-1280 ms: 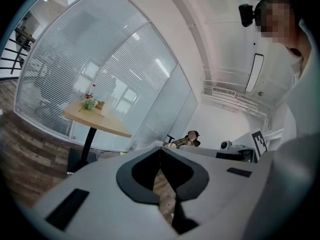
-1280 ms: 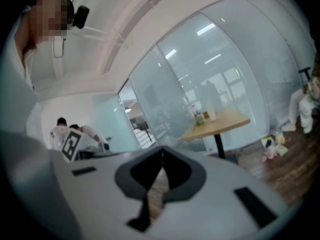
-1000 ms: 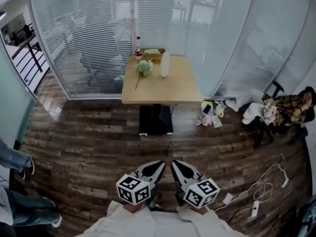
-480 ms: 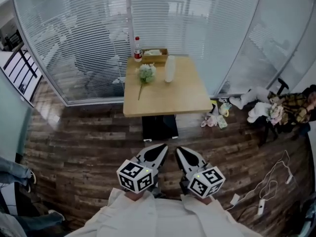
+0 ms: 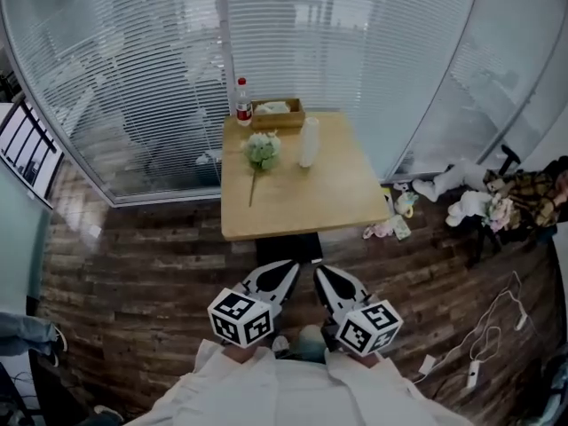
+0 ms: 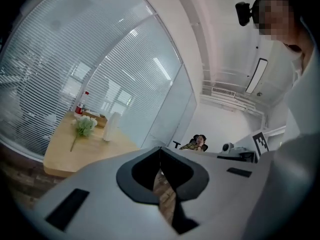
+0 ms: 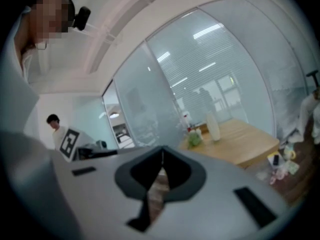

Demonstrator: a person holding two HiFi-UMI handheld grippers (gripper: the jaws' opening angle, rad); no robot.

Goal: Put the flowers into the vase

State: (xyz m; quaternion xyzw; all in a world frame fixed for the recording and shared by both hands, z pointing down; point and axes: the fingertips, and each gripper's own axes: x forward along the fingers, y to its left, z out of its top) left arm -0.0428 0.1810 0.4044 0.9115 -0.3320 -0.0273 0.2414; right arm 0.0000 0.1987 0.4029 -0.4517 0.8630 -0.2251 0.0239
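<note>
A bunch of pale green and white flowers point(image 5: 260, 152) lies on the wooden table point(image 5: 302, 204), its stem pointing toward me. A tall white vase point(image 5: 308, 142) stands upright just right of the flowers. Both grippers hang side by side over the wood floor, short of the table's near edge. My left gripper point(image 5: 286, 270) is shut and holds nothing, and so does my right gripper point(image 5: 322, 273). The left gripper view has the flowers point(image 6: 85, 126) and vase point(image 6: 111, 127) far off at the left. In the right gripper view the flowers point(image 7: 194, 138) and vase point(image 7: 213, 126) sit beyond the closed tips.
A red-capped bottle point(image 5: 241, 103) and a shallow box point(image 5: 277, 112) stand at the table's far edge, against a glass wall with blinds. Soft toys and clutter point(image 5: 466, 198) lie on the floor at right, cables point(image 5: 470, 362) nearer. A person's shoe point(image 5: 55, 337) is at far left.
The table with flowers and vase has come nearer in the head view. Both grippers travelled forward together toward it and stayed shut.
</note>
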